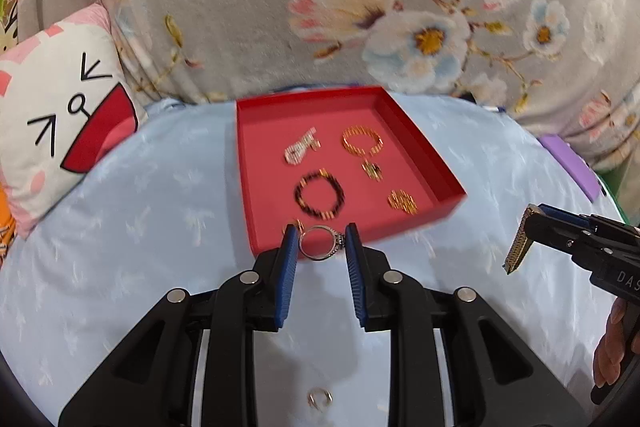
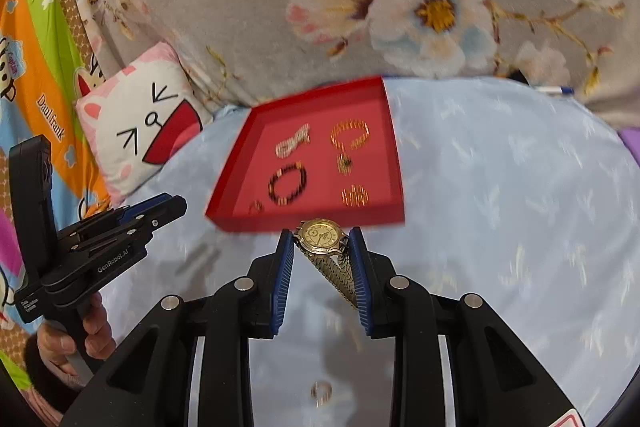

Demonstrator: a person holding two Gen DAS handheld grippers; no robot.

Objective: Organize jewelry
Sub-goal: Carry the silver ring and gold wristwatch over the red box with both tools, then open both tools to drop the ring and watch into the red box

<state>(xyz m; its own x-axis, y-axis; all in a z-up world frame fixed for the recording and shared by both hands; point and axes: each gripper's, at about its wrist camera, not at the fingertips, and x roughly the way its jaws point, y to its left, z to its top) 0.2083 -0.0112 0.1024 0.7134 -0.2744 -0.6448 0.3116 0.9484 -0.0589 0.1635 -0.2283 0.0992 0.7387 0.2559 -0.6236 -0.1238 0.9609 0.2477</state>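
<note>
Between my left gripper's (image 1: 320, 241) jaws sits a silver ring (image 1: 321, 243), pinched; my right gripper's (image 2: 321, 245) jaws clamp a gold watch (image 2: 320, 233). Both hang just short of the red tray's (image 1: 416, 131) near wall, above the pale blue bed cover (image 1: 160, 211). Inside the tray lie a dark beaded bracelet (image 1: 319, 195) and a gold bracelet (image 1: 362, 141).

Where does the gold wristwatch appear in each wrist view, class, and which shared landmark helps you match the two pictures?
Left wrist view: the wristwatch hangs at the far right edge, clamped in the right gripper.
Right wrist view: bottom centre, between that gripper's blue pads, dial facing up.
Shared landmark: the red tray beyond both grippers.
</note>
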